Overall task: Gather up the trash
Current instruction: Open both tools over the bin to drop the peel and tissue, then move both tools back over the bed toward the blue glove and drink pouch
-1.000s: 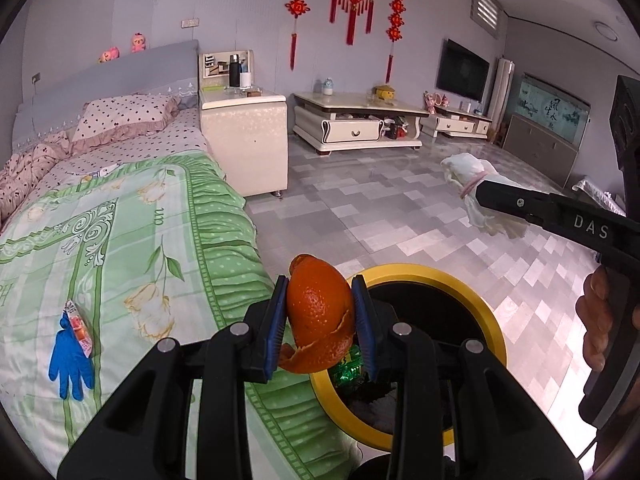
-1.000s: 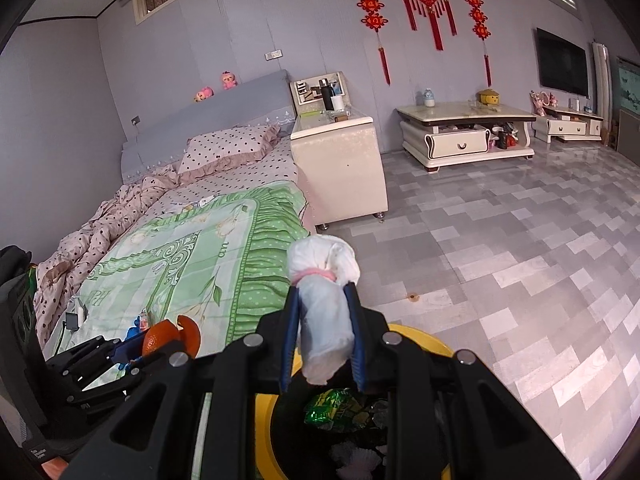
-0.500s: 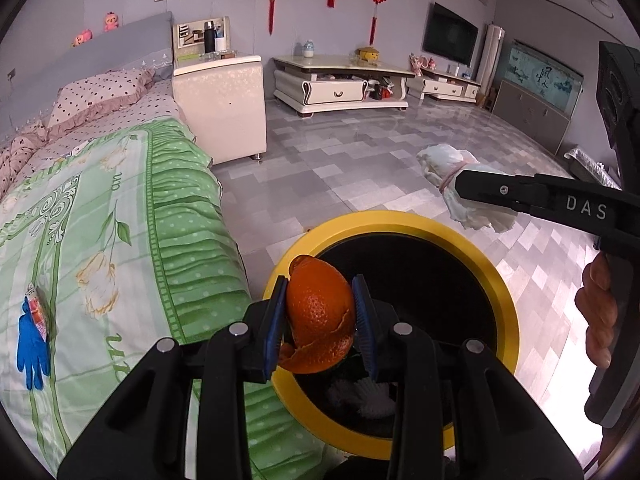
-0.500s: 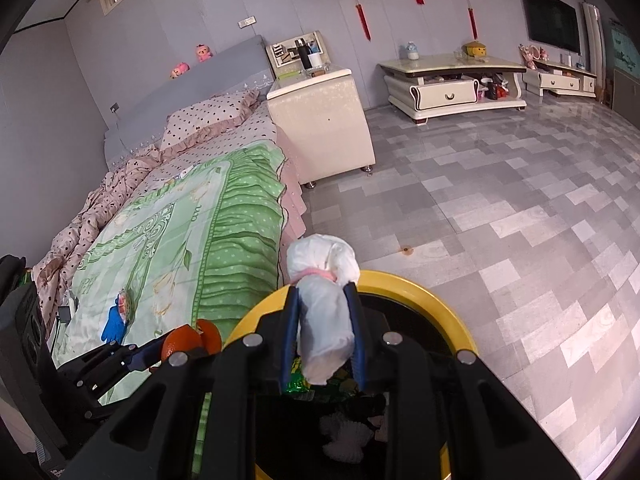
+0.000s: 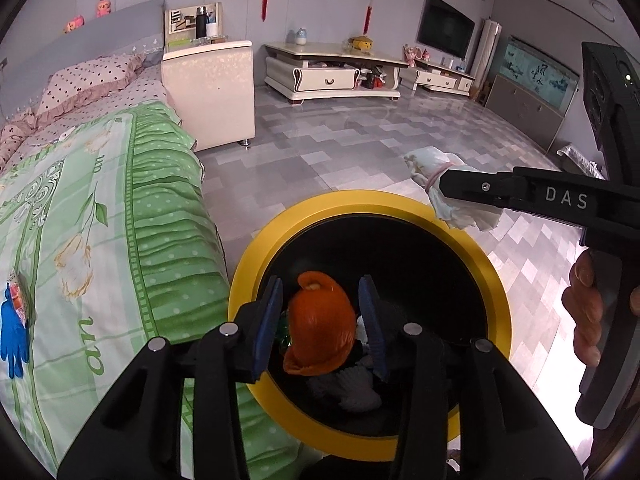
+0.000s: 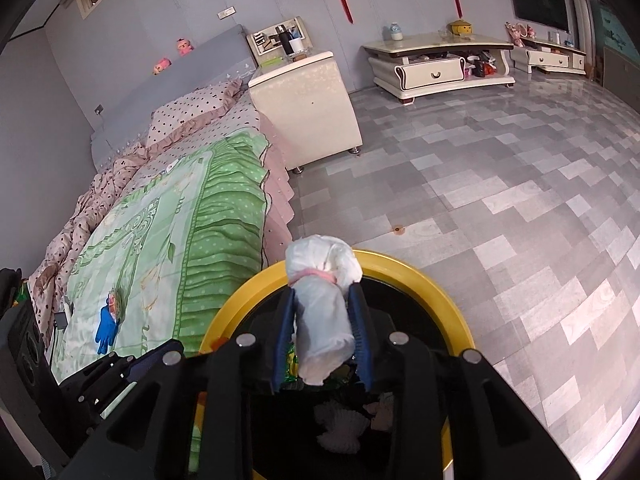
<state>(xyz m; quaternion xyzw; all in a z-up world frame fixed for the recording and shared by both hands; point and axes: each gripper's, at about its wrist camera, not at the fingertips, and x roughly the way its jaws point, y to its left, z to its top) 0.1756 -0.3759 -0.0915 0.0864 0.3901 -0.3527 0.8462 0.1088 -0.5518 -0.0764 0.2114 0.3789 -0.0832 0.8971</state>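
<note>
A black bin with a yellow rim (image 5: 256,248) (image 6: 404,264) stands on the floor beside the bed. My left gripper (image 5: 320,324) is over its mouth with jaws apart; the orange peel (image 5: 320,328) sits loose between the pads, gaps on both sides. My right gripper (image 6: 322,332) is shut on a white rolled bundle with a pink band (image 6: 322,312), also seen in the left wrist view (image 5: 444,188), over the bin's far rim. Crumpled white paper (image 6: 340,424) and a green wrapper lie inside the bin.
A bed with a green floral cover (image 5: 100,216) lies left of the bin. A blue glove (image 5: 14,332) (image 6: 106,328) and a small wrapper (image 6: 116,300) lie on it. A cream nightstand (image 5: 208,92) and TV cabinet (image 5: 332,74) stand beyond on grey tiles.
Both grippers have moved down over the bin. My left gripper's jaws have opened, and the orange peel sits looser and lower between them. The right gripper still holds the bundle.
</note>
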